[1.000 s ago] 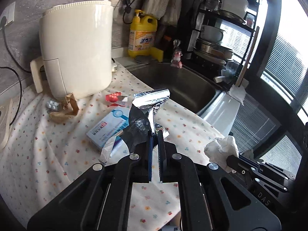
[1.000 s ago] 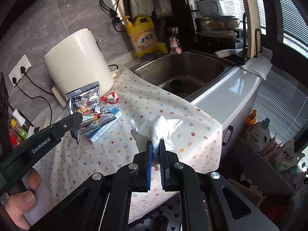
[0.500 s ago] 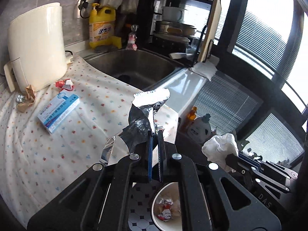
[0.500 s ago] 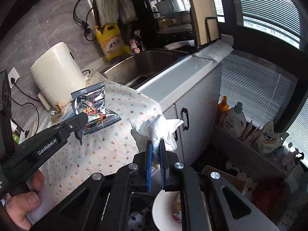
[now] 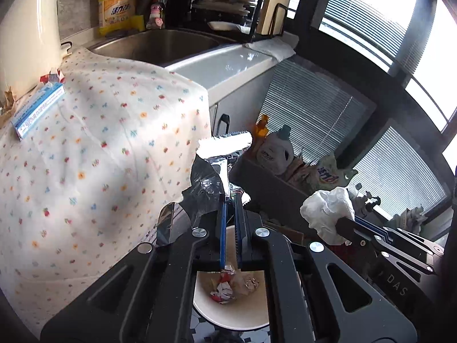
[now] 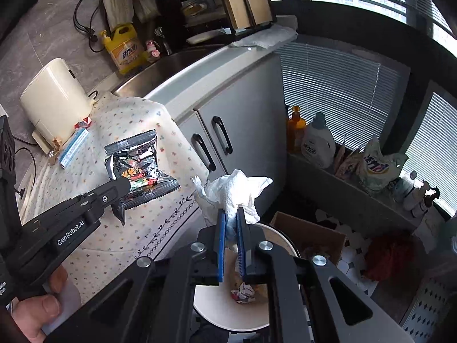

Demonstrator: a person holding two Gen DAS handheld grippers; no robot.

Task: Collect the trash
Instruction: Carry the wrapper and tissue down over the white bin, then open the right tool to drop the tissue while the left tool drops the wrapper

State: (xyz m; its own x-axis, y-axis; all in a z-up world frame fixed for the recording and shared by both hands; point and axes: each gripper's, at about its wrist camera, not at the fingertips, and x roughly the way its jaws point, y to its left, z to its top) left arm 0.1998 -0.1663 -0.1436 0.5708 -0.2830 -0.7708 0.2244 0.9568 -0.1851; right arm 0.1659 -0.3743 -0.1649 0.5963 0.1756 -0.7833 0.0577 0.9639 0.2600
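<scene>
- both grippers have swung off the worktop's front edge and now hang above the white bin point(image 6: 274, 311) on the floor, so each piece falls inside.
- left gripper point(image 5: 232, 200) clamped tight on the foil snack wrapper point(image 6: 140, 165), pinched by one corner so it dangles clear.
- right gripper point(image 6: 230, 217) squeezed shut on the crumpled tissue point(image 6: 231, 191), straight over the bin.
- crumpled scraps point(image 5: 232, 284) already lie in the bin.
- blue box point(image 5: 38, 110) and red wrapper point(image 5: 52, 77) wait near the worktop's back edge, by the cream appliance point(image 6: 54, 100).
</scene>
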